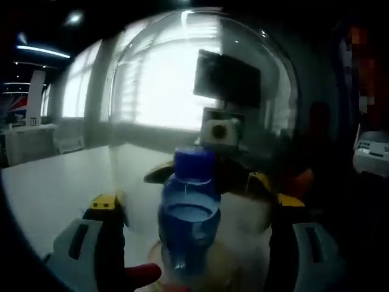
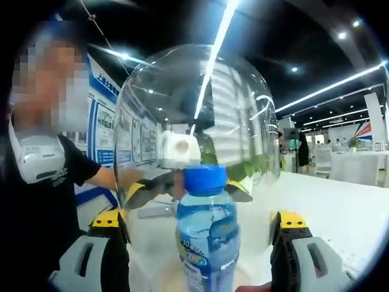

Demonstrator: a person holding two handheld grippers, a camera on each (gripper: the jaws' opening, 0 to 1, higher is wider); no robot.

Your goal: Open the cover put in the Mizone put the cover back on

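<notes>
The Mizone bottle [image 2: 208,234] was seen upright under the clear dome cover [image 2: 194,134], between both grippers. The left gripper [image 1: 194,243] and right gripper [image 2: 203,243] were held with jaws spread at the dome's sides. A tilted or slipping dome could strike the blue cap [image 2: 205,179] and topple the bottle onto the white table [image 2: 340,213].

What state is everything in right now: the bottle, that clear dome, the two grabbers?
Mizone bottle: upright, blue cap on, under the dome.
Clear dome cover: over the bottle, set between both grippers' jaws.
Left gripper: open, jaws either side of the dome.
Right gripper: open, jaws either side of the dome.
</notes>
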